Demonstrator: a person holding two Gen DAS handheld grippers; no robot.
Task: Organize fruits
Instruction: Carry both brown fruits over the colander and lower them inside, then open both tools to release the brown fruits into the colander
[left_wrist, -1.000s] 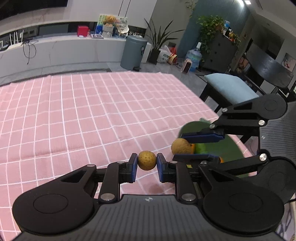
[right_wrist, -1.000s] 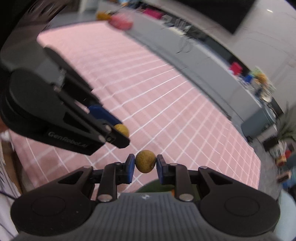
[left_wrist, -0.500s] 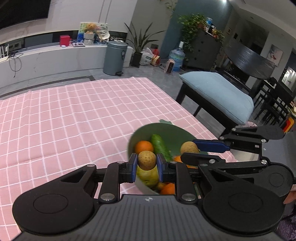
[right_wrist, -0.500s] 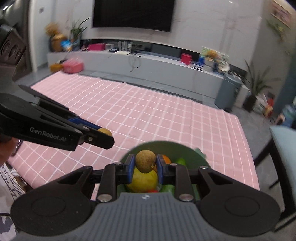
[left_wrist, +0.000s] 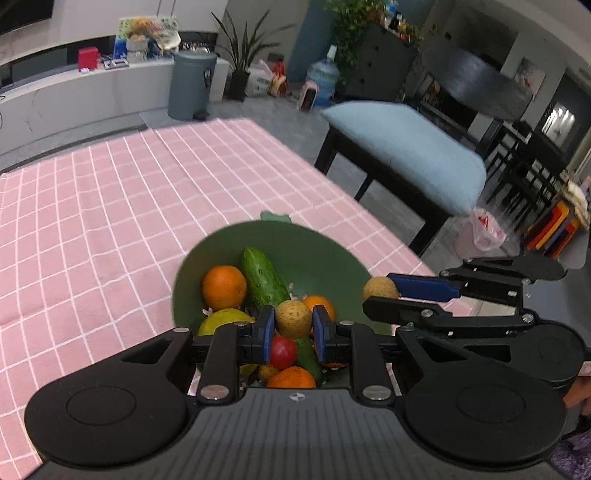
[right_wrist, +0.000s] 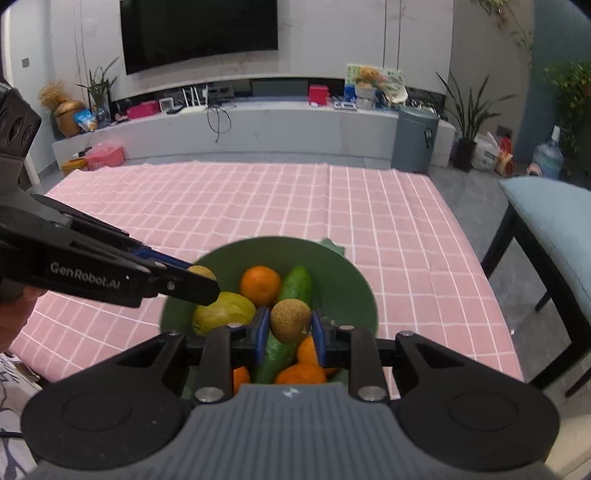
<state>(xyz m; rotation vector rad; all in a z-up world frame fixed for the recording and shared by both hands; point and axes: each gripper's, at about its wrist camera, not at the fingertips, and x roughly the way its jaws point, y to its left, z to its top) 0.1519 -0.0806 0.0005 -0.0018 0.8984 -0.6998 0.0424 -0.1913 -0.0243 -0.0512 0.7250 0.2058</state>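
- Two small brown round fruits are in view, one in each gripper, both held above a green bowl (left_wrist: 328, 251).
- The left gripper (left_wrist: 293, 326) is clamped narrow on the first brown fruit (left_wrist: 293, 319), its blue pads pressing it from both sides over the near part of the bowl.
- The right gripper (right_wrist: 290, 328) pinches the second brown fruit (right_wrist: 290, 321) the same way, also over the bowl; in the left wrist view this fruit sits at the bowl's right rim.
- One bowl stands on the bench (left_wrist: 92, 206), near its right-hand edge, with a small tab on its far rim.
- In the bowl: one cucumber (left_wrist: 264, 277) lying lengthwise, with a second green piece lower down that may be another one.
- At least three oranges: one (left_wrist: 224, 287) beside the cucumber, one behind the left gripper's fruit, one at the near rim.
- One yellow-green fruit (right_wrist: 223, 312) lies at the left side of the bowl.
- One small red round fruit (left_wrist: 282, 350) lies under the left gripper.
- A pink checked cloth (right_wrist: 258, 199) covers the bench; apart from the bowl nothing shows on it.
- Beside the bench, to the right, stands a seat with a pale blue cushion (left_wrist: 406, 147).
- Further back a grey bin (right_wrist: 413, 138) stands by a long low shelf, with a dark screen (right_wrist: 199, 31) on the wall above.
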